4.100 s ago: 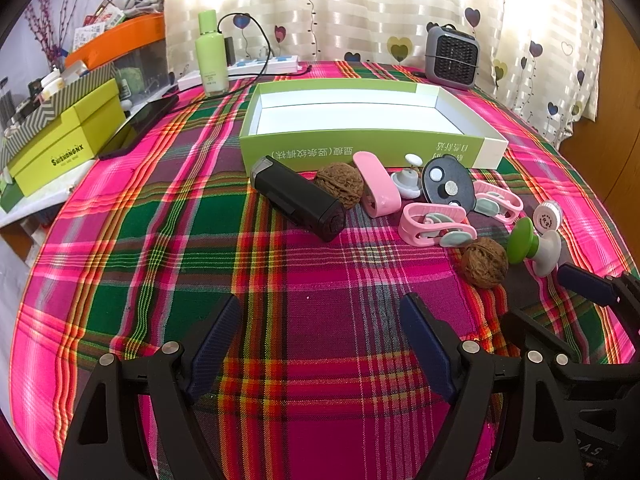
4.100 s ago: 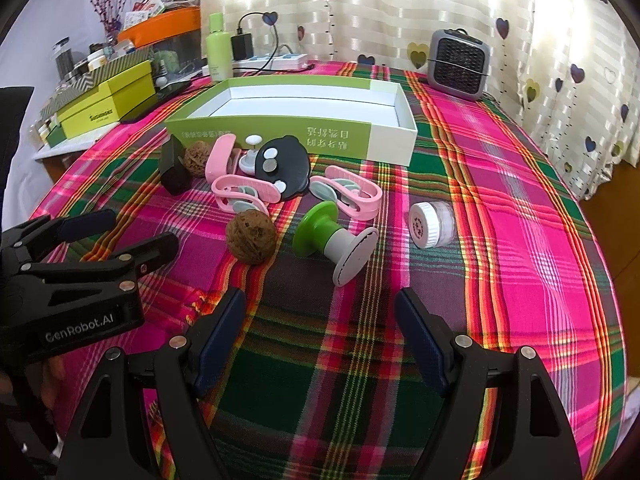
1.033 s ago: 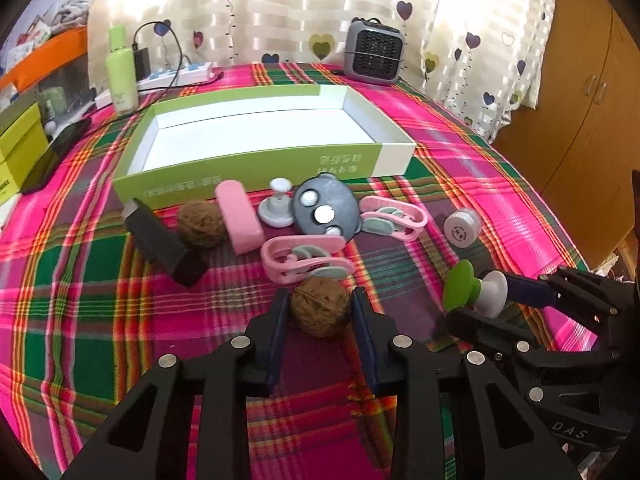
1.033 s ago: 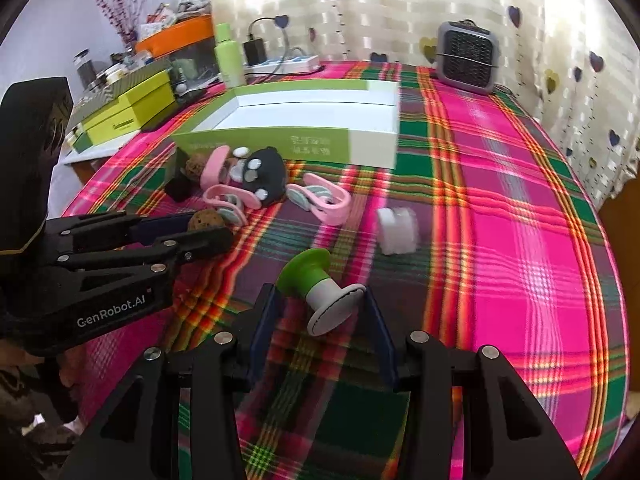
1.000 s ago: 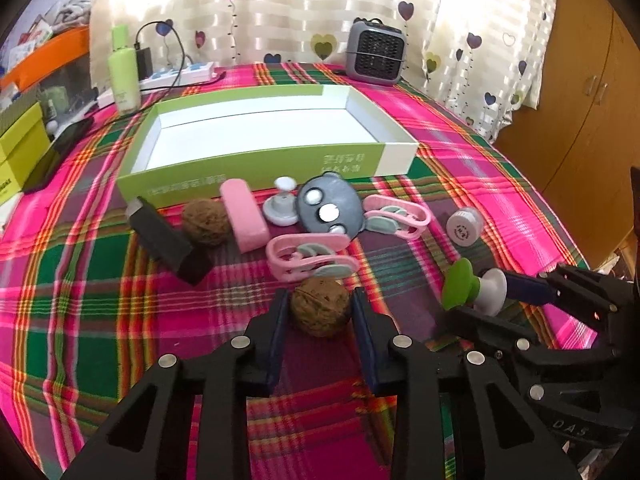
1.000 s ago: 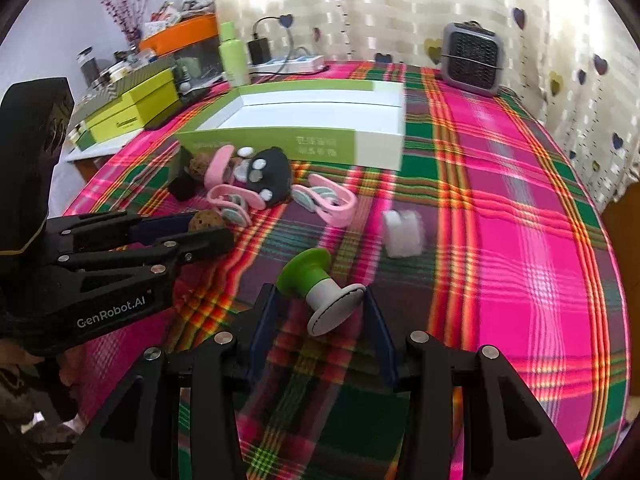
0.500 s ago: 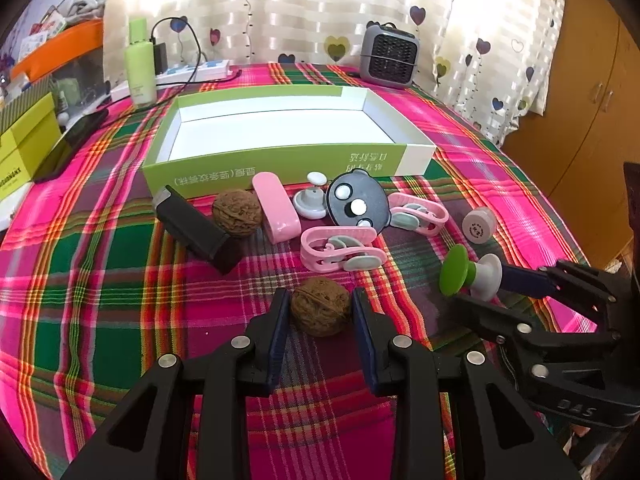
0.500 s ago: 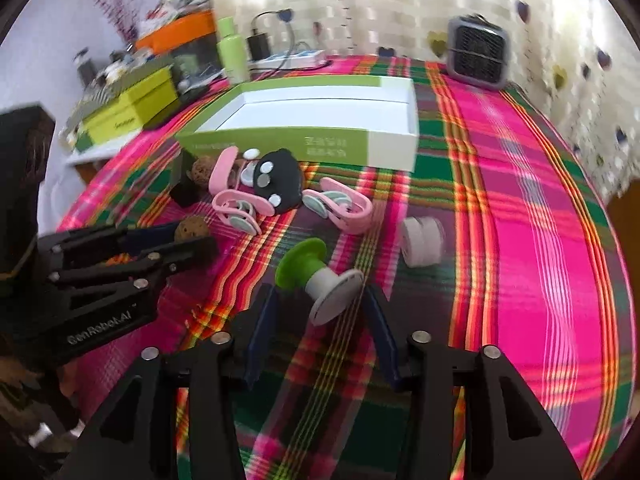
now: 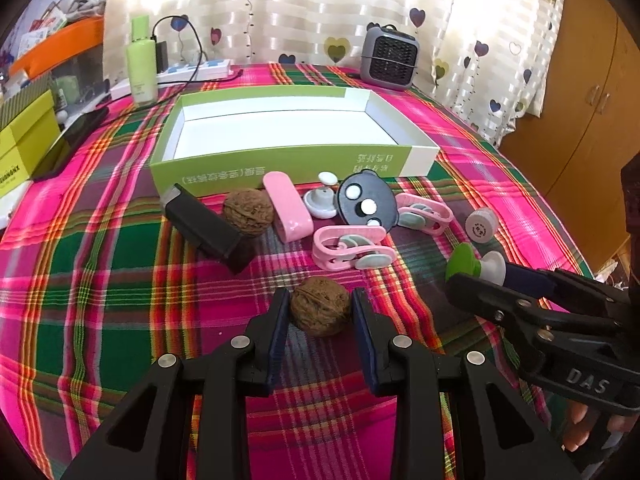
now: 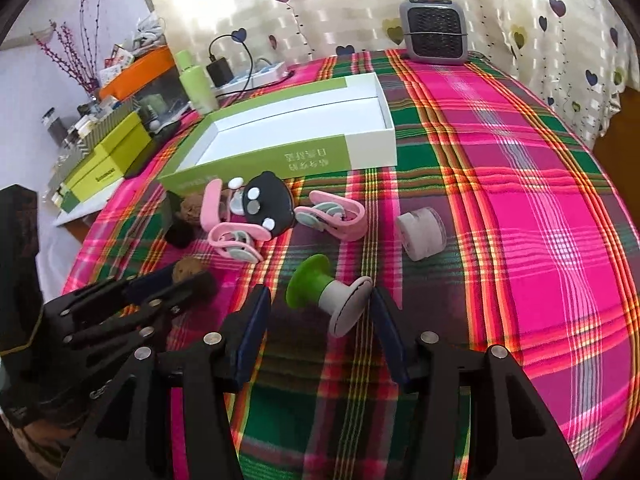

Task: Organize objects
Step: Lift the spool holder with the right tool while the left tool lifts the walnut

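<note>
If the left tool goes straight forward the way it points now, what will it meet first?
The left tool already has a walnut between its pads. Straight beyond that, the first thing is probably the nearer pink clip, then the black round toy and the green box; depth is uncertain.

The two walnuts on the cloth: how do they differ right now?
The near walnut sits between the left gripper pads, which press on its sides; the far walnut is free. The near walnut has open cloth around it; the far walnut is wedged between the black block and the pink case, close to the green box. Both are brown, wrinkled and similar in size.
</note>
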### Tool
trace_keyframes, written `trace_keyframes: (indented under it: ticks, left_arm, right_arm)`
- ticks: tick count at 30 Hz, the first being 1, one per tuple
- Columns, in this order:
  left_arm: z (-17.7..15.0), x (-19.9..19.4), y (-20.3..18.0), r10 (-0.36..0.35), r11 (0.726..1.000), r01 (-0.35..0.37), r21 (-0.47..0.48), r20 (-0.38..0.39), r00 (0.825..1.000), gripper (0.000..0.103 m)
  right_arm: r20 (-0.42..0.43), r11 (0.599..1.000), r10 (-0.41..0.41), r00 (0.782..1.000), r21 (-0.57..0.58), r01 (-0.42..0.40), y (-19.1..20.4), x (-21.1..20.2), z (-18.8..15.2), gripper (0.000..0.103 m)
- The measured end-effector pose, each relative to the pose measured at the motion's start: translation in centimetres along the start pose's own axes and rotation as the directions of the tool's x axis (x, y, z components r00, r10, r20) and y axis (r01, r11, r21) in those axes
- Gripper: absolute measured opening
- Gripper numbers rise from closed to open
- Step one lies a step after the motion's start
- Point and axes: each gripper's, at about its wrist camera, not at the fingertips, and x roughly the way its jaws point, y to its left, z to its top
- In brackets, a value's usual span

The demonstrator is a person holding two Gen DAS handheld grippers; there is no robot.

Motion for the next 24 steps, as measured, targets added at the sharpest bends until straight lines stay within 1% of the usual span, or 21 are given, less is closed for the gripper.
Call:
trace_keyframes:
  ticks: [5, 11, 13, 18, 21, 24]
  left_arm:
    - [0.02, -0.02, 0.15, -0.002, 1.000, 0.002, 0.000, -0.001, 1.000, 0.029]
    - [0.06, -0.11, 0.37, -0.008, 1.000, 0.008, 0.007, 0.000, 1.000, 0.030]
    - [0.04, -0.16, 0.49, -0.016, 1.000, 0.016, 0.003, 0.001, 1.000, 0.030]
    - [0.08, -0.17, 0.57, -0.016, 1.000, 0.016, 0.005, 0.002, 1.000, 0.030]
    - [0.05, -0.16, 0.52, -0.016, 1.000, 0.016, 0.003, 0.002, 1.000, 0.030]
    - [0.04, -0.16, 0.55, -0.015, 1.000, 0.015, 0.004, 0.001, 1.000, 0.030]
  right_arm:
    - [0.003, 0.999, -0.026, 1.000, 0.021, 0.026, 0.03, 0.52, 0.27, 0.053]
    - [0.019, 0.997, -0.075, 0.997, 0.006, 0.075, 0.31, 0.75, 0.53, 0.052]
    - [0.022, 0.996, -0.088, 0.996, 0.010, 0.088, 0.18, 0.70, 0.44, 0.048]
    - [0.026, 0.996, -0.082, 0.996, 0.025, 0.081, -0.04, 0.38, 0.04, 0.048]
    - [0.034, 0.993, -0.110, 0.993, 0.038, 0.109, 0.02, 0.23, -0.15, 0.048]
    - [0.046, 0.991, -0.130, 0.991, 0.027, 0.128, 0.21, 0.25, -0.26, 0.048]
